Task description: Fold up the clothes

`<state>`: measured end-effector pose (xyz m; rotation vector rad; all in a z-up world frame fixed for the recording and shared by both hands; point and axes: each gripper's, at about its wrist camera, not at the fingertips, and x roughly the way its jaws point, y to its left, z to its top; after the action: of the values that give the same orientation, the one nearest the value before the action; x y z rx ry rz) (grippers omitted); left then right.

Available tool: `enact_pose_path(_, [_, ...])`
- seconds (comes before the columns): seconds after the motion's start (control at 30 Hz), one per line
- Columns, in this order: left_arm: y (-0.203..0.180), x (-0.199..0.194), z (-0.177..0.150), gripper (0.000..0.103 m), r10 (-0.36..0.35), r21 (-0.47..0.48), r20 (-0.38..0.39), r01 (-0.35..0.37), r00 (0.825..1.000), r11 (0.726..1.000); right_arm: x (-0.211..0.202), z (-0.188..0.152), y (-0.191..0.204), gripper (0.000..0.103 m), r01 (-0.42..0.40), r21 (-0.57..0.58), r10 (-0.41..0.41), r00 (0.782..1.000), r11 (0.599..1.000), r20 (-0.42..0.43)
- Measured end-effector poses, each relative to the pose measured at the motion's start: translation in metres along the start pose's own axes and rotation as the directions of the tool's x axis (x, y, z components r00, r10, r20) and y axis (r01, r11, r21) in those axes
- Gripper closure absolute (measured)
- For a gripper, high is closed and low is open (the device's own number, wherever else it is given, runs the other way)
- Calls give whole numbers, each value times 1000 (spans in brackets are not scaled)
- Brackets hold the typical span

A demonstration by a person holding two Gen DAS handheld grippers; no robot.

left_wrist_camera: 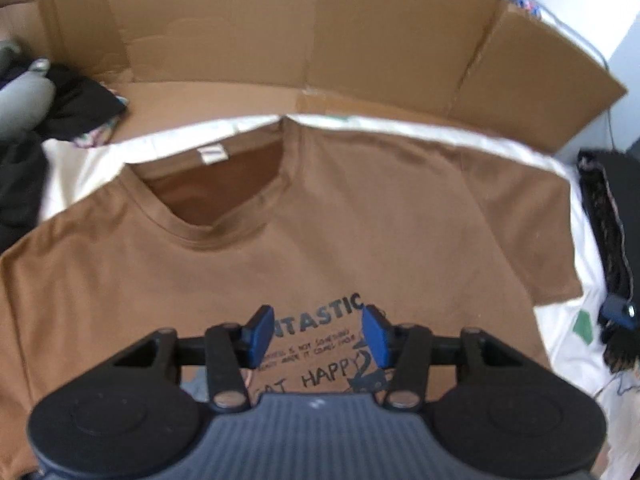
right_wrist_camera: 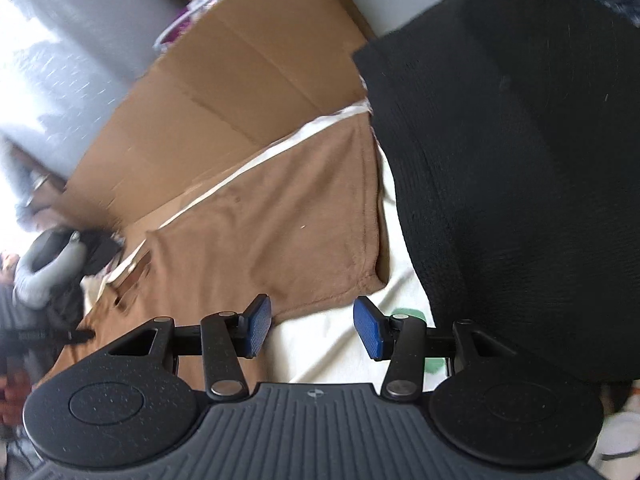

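The left wrist view is taken from above the chest print of the flat brown cotton T-shirt [left_wrist_camera: 328,216], aimed steeply down and toward its collar, pretty close in. The flattened brown cardboard sheet [left_wrist_camera: 280,36] is seen past the collar. The right wrist view is rolled sideways and held near the shirt's sleeve [right_wrist_camera: 280,220], beside a black knitted garment [right_wrist_camera: 512,160]. The shirt, the cardboard and the white cloth underneath [left_wrist_camera: 560,344] are shared by the 2 views.
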<state>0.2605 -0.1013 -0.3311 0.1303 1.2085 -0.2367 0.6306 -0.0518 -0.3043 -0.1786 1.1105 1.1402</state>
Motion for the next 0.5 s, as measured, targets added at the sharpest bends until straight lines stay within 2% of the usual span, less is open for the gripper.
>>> enact_pose_path(0.13, [-14,17,2,58,-36,33,-14,37,999,999,27,-3,-9,50,26,71,-26,1000,997,-4])
enact_pose_path(0.3, [-42,32,4,59,-84,85,-27,86,996,993,46,-9,-21,51,54,174,-57,998,983,10])
enact_pose_path(0.5, [-69,48,5,59,-117,140,-21,118,993,983,54,-11,-21,52,50,214,-68,995,975,78])
